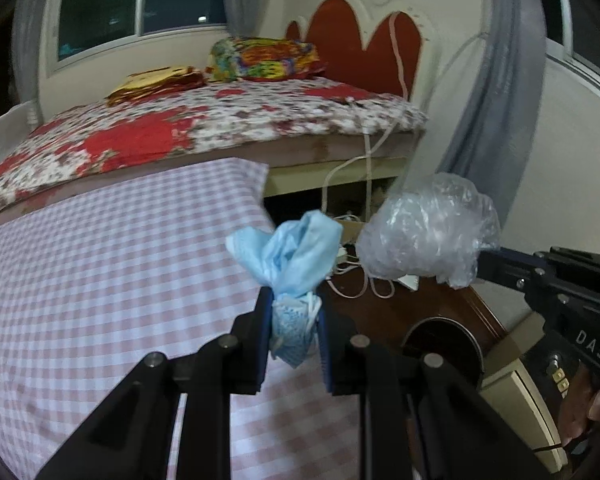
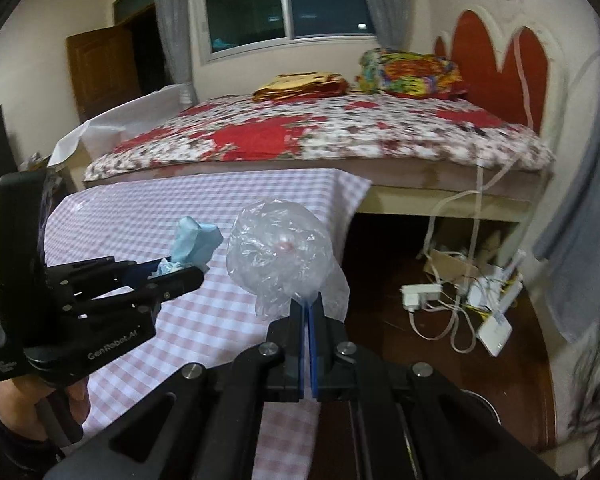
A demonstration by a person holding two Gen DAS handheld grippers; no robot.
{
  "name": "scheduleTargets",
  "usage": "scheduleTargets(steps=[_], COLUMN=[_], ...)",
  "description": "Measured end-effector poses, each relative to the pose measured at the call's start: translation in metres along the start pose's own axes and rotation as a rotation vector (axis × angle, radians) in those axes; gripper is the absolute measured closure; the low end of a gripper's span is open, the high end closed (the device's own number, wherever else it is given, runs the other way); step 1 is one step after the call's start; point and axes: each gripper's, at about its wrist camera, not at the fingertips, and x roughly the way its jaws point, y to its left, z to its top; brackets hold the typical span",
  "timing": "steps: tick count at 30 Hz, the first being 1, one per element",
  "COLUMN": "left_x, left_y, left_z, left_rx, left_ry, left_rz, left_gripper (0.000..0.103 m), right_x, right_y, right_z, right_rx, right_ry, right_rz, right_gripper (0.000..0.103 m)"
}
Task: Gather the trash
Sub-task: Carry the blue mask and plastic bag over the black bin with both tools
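My left gripper [image 1: 294, 312] is shut on a crumpled light-blue face mask [image 1: 292, 256], which sticks up above the pads. It hangs over the right edge of a table with a pink checked cloth [image 1: 100, 280]. My right gripper [image 2: 307, 308] is shut on a crumpled clear plastic bag [image 2: 278, 252], whose bulk billows above the fingertips. In the left wrist view the plastic bag [image 1: 428, 232] and the right gripper [image 1: 484, 266] come in from the right, beside the mask. In the right wrist view the left gripper [image 2: 180, 274] with the mask [image 2: 194, 244] is at the left.
Behind the table stands a bed [image 2: 320, 132] with a red floral cover, folded blankets and a red heart-shaped headboard [image 1: 360, 48]. White cables, a power strip [image 2: 420, 294] and a router [image 2: 496, 330] lie on the dark wooden floor at the right. A round dark opening [image 1: 444, 344] shows below.
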Motion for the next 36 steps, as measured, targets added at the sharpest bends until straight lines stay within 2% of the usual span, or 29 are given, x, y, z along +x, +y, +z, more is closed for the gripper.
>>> scheduleTargets(steps=[8, 17, 27, 36], left_x=[0.014, 0.031, 0.051, 0.092], left_y=[-0.053, -0.114, -0.172, -0.202], left_z=[0.000, -0.011, -0.026, -0.051], left_rx=[0.063, 0.133, 0.177, 0.161], left_ry=[0.020, 0.084, 0.138, 0.251], left_rz=[-0.071, -0.162, -0.221, -0.246], left_gripper=[0.081, 0.081, 0.081, 0.081], right_x=[-0.029, -0.056, -0.074, -0.064], right_y=[-0.058, -0.109, -0.154, -0.190], right_z=[-0.033, -0.072, -0.111, -0.153], right_rx=[0.088, 0.160, 0.234, 0.291], right_ry=[0.021, 0.058, 0.097, 0.157], right_rz=[-0.099, -0.195, -0.258, -0.281], right_gripper=[0.101, 0.101, 0.101, 0.101])
